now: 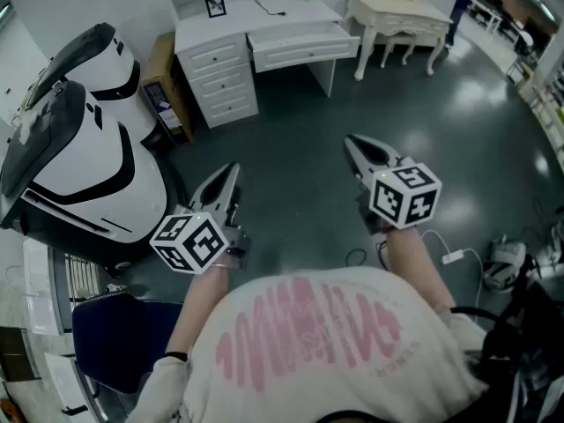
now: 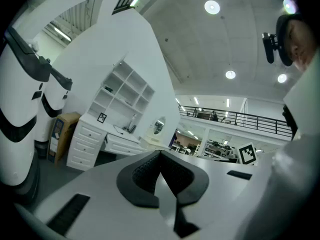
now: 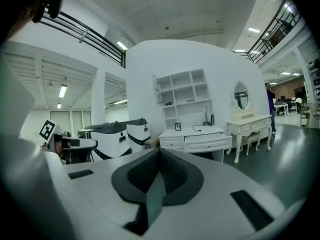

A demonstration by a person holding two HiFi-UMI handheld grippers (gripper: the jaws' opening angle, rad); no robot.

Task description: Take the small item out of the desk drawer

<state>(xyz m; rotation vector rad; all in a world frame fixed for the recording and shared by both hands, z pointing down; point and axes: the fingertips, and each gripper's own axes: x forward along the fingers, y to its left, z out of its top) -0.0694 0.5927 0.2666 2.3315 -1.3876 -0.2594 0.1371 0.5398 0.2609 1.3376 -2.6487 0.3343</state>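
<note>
Left gripper (image 1: pixel 229 176) and right gripper (image 1: pixel 355 145) hover, fingers closed and empty, well apart from the white bench (image 1: pixel 264 20) with its open drawer (image 1: pixel 304 47).

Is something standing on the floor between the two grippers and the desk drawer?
Nothing visible does. Only bare floor lies between the left gripper, the right gripper and the desk drawer. The small item itself cannot be seen.

A picture frame (image 1: pixel 215 6) stands on the desk (image 1: pixel 233 23), whose drawer (image 1: pixel 304 48) juts forward. A dressing table (image 1: pixel 401 14) stands right of it, a cardboard box (image 1: pixel 164 82) left.
</note>
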